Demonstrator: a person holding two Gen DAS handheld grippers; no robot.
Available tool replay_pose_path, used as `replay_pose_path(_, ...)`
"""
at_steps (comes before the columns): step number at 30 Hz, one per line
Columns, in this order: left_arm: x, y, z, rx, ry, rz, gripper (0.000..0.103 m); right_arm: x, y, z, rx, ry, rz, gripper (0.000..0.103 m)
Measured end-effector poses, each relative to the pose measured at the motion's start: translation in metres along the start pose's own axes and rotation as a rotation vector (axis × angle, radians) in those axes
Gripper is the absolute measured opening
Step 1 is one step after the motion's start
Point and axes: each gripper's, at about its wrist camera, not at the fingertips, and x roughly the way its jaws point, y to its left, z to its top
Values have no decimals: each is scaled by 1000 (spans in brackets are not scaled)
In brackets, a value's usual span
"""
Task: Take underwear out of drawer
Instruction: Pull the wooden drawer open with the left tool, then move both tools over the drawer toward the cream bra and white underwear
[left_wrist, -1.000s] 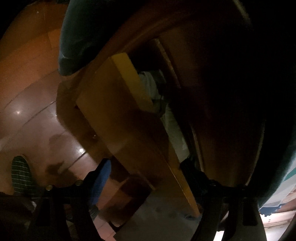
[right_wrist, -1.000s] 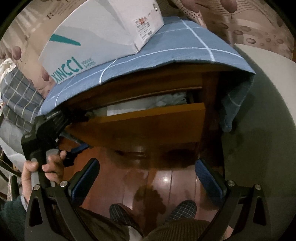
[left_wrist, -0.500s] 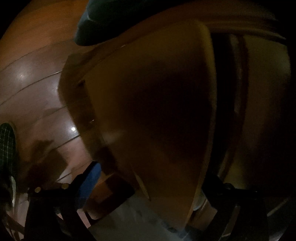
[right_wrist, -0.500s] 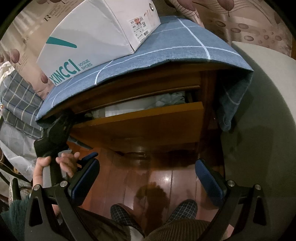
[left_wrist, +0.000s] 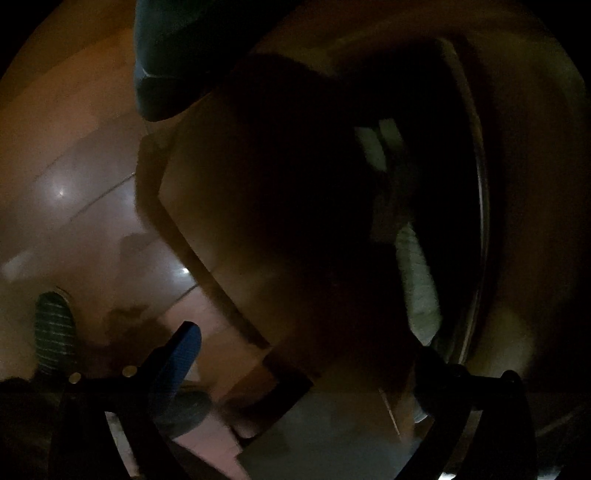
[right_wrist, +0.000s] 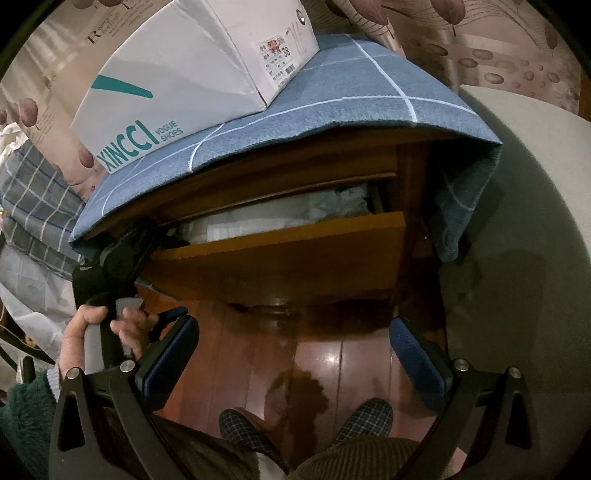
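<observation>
While I watch, my left gripper pokes its wide-apart fingers into the drawer at nine o'clock. Pale underwear lies inside at twelve. My right gripper fingers are apart, holding nothing.

I see drawer front: warm, smooth wood. Floor: glossy planks, mirror-like. Cloth at upper centre: matt blue weave. Shoebox: smooth white card. Slippers: checked fabric.
</observation>
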Motion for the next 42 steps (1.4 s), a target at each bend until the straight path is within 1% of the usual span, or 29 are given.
replay_pose_path(2,-2,1,-2,32,14,24,103,0,-1,0,0,0,-2,102)
replay_pose_path(7,-9,3,-9,133,60,116,103,-1,-2,0,-1,-4,-12,102)
replay_pose_path(11,-11,5,-13,169,108,156,103,-2,-5,-1,4,-9,-19,102)
replay_pose_path(15,-19,-2,-18,245,105,231,103,-2,-5,0,1,-7,-21,102)
replay_pose_path(20,-26,-10,-22,292,116,276,103,-2,-4,0,1,-7,-23,102)
replay_pose_path(22,-25,-17,-17,316,117,300,103,-2,-4,0,0,-6,-22,102)
replay_pose_path(26,-19,-18,-27,346,133,324,103,-2,-4,0,-2,-7,-24,102)
replay_pose_path(30,-21,-27,-32,393,123,364,103,-2,-6,0,-1,-5,-31,102)
replay_pose_path(35,-18,-29,-34,418,131,375,103,-1,-6,2,-2,1,-36,102)
replay_pose_path(39,-28,-19,-37,445,133,395,103,1,-1,3,-18,6,-44,102)
replay_pose_path(41,-30,-24,-42,480,132,416,103,2,0,3,-21,13,-43,102)
replay_pose_path(42,-32,-28,-42,471,129,416,103,2,0,3,-23,15,-44,102)
